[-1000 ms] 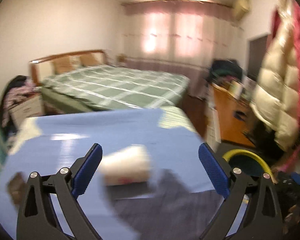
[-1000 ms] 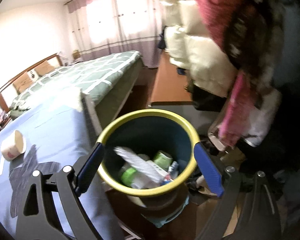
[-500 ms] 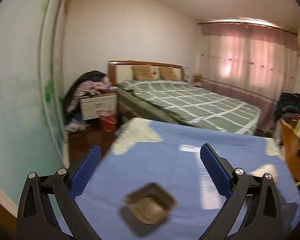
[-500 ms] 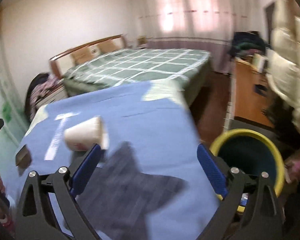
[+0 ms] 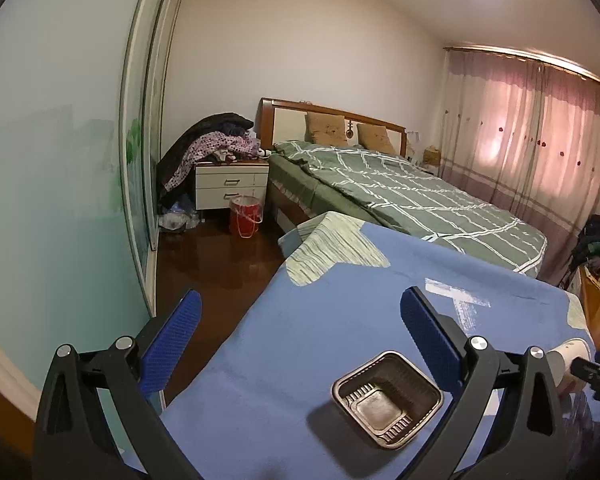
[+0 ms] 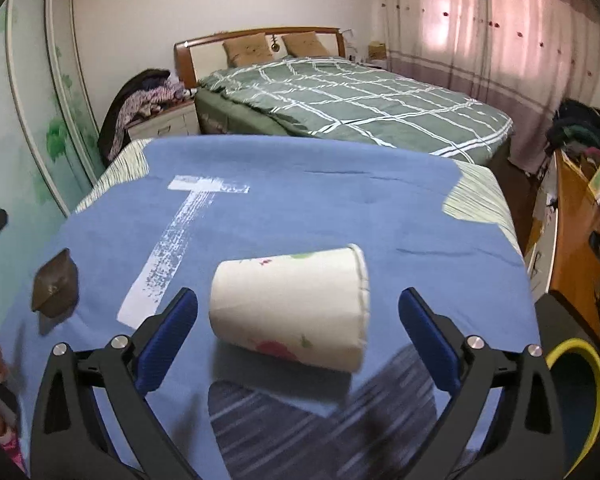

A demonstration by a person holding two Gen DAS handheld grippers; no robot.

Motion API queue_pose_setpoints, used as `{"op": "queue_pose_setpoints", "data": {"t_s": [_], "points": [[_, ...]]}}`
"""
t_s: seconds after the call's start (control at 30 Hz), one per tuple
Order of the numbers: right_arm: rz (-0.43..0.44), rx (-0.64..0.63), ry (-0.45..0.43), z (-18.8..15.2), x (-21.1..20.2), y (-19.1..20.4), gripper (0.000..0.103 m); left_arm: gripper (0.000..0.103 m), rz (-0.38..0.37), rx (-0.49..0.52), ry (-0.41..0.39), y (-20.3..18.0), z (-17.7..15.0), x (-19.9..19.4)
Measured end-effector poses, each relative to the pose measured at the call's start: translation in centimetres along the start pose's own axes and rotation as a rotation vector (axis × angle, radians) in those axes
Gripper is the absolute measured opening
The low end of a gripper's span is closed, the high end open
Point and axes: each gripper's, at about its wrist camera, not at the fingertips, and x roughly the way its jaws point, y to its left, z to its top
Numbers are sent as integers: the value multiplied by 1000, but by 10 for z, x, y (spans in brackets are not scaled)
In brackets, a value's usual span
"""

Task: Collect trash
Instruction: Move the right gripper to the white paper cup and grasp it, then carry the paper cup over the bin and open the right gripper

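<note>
Paper cup (image 6: 290, 306): lying on its side on the blue cloth (image 6: 300, 208), between the right gripper's fingers, untouched.
Brown tray (image 5: 387, 399): sitting upright on the cloth, just ahead of the left gripper.
Right gripper (image 6: 298, 344): jaws opening wide.
Left gripper (image 5: 300, 340): standing spread, holding nothing.
Bin (image 6: 592, 376): showing its yellow rim beside the table.
Room: green checked bed (image 5: 412, 196) lying beyond, pink curtains (image 5: 540, 140) glowing.

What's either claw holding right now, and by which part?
Nothing is held. The right claw is opening around the tipped paper cup, pads clear of it. The left claw stands open above the brown tray.
</note>
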Motion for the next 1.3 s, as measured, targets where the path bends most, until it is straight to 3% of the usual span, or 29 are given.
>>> {"op": "queue_pose_setpoints", "data": {"t_s": [0.2,0.23,0.27,0.57,0.77,0.9,1.03,1.3], "points": [[-52,-21,34,-4,18,3,95,98,4,-14,14,-2,-2,5],[-51,-13,31,-5,19,1,84,98,4,-9,15,-3,-3,6],[-33,-1,39,-6,20,-1,80,98,4,-5,14,-5,-2,4],[-60,60,-10,-8,-15,-17,80,98,-7,1,17,-9,-5,-3],[-174,178,-106,-26,-66,-62,80,98,-18,-3,23,-10,-6,-4],[-320,311,-154,-53,-98,-112,80,98,-35,1,29,-13,-7,-5],[-458,418,-144,-82,-118,-161,80,98,-52,11,33,-19,-8,-6],[-581,592,-89,-122,-125,-231,80,98,-63,19,41,-24,-9,-8]]}}
